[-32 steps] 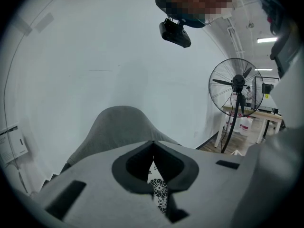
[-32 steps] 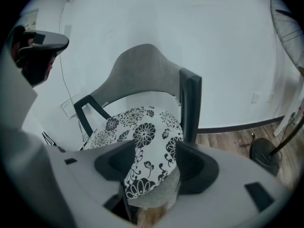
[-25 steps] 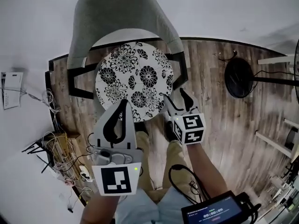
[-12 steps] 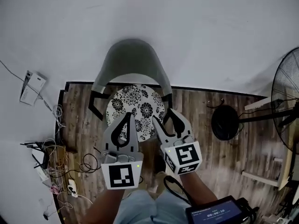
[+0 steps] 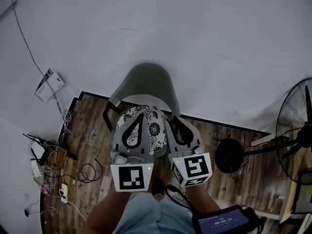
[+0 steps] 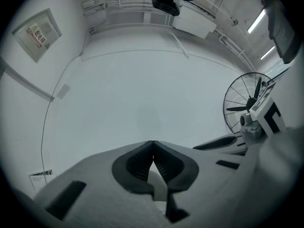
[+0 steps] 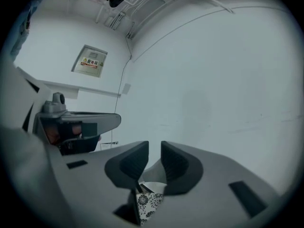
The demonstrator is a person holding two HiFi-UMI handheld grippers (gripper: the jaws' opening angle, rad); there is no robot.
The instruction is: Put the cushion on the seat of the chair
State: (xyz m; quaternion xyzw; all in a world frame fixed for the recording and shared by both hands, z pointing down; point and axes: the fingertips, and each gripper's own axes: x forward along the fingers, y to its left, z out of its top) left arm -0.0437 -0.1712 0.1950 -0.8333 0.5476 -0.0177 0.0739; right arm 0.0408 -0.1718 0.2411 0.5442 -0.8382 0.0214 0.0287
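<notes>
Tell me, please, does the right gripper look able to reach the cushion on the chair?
Probably yes: the cushion lies uncovered on the chair, and nothing stands between it and the right gripper above, whose empty jaws are closing.

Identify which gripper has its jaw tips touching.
The left gripper: its tips meet on nothing. The right gripper is closing, with an empty gap between its jaws.

Cushion (image 5: pixel 155 128) sits on chair (image 5: pixel 146 79) seat, chair backed vs. wall (image 5: pixel 195 33); fan (image 5: pixel 296 126) at rt., cables (image 5: pixel 53 177) on floor (image 5: pixel 92 135) at left.
</notes>
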